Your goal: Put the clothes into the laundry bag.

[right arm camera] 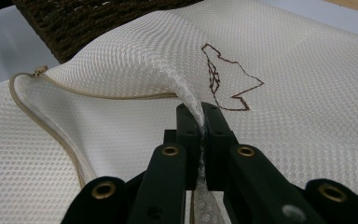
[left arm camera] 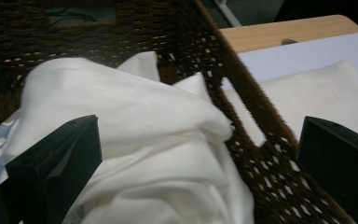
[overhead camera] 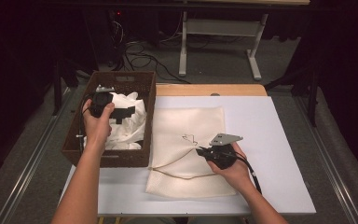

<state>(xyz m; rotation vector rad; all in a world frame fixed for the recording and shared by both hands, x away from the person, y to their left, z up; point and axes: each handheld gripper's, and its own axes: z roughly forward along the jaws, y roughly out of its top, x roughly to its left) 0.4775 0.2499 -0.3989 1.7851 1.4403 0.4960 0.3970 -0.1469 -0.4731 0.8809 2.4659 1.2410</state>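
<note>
While 1 mesh bag (right arm camera: 121,60) is pinched by right gripper (right arm camera: 200,126) | left gripper (left arm camera: 186,154) released over 1 basket (overhead camera: 135,81) | 1 white cloth (left arm camera: 121,112)

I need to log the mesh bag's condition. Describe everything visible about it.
The mesh bag is cream, fine-holed netting with a tan zipper edge and a small brown stitched outline on top. It lies flat on the white table, beside the wicker basket. The right claw is shut on a pinched fold of its top layer, lifting the opening.
</note>
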